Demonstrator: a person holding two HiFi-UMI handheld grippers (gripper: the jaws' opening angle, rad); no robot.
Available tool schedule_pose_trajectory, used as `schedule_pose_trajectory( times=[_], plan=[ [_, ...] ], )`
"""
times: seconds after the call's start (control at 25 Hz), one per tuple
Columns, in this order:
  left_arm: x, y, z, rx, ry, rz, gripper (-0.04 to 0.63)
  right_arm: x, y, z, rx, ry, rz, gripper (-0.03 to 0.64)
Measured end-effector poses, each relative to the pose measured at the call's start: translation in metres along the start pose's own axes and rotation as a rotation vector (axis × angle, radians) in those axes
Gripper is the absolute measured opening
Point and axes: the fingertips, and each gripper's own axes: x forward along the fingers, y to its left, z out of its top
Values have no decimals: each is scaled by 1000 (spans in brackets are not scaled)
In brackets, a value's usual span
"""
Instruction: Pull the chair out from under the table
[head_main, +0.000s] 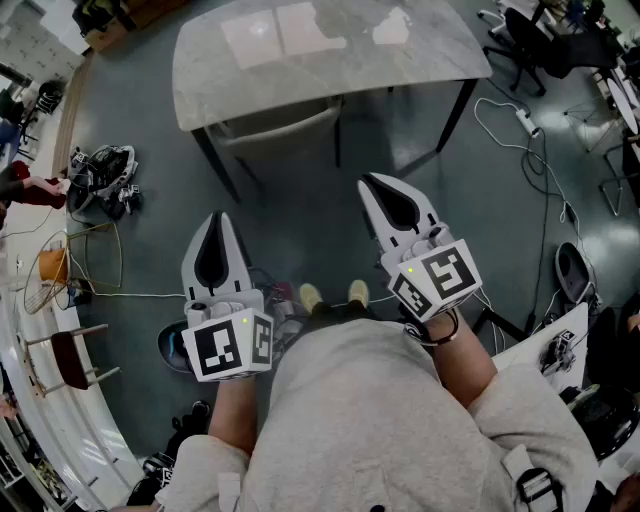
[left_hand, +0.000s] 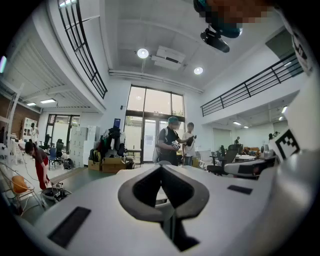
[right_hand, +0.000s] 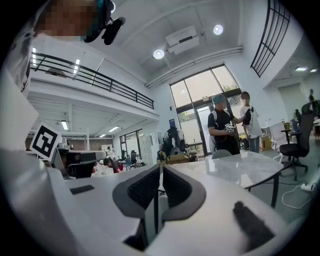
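Note:
A table (head_main: 320, 45) with a pale marble top stands ahead of me. The grey chair (head_main: 285, 125) is tucked under its near edge, and only the curved back shows. My left gripper (head_main: 218, 216) is held low at the left, short of the chair, jaws shut and empty. Further forward on the right, my right gripper (head_main: 368, 183) is also shut and empty, a little short of the table's edge. In the left gripper view the left gripper (left_hand: 161, 168) points level across the room. The right gripper (right_hand: 161, 168) has the table top (right_hand: 245, 167) just to its right.
Dark table legs (head_main: 215, 160) flank the chair. Cables and a power strip (head_main: 525, 120) lie on the floor at right, with office chairs (head_main: 530, 40) beyond. Clutter (head_main: 100, 170) and a small stool (head_main: 70, 355) sit at left. Two people (right_hand: 232, 125) stand beyond the table.

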Motion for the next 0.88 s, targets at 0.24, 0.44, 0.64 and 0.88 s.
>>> schedule_pose_trajectory(
  times=[0.24, 0.44, 0.64, 0.88],
  plan=[
    [5, -2, -8, 0, 19, -32, 15, -1, -1, 0, 4, 4, -21, 35],
    [4, 2, -11, -18, 20, -34, 15, -1, 1, 2, 16, 2, -39, 35],
    [-2, 4, -13, -25, 15, -23, 17, -1, 6, 1, 24, -7, -33, 31],
    [-11, 20, -10, -21, 5, -19, 15, 9, 27, -2, 45, 8, -4, 26]
  ],
)
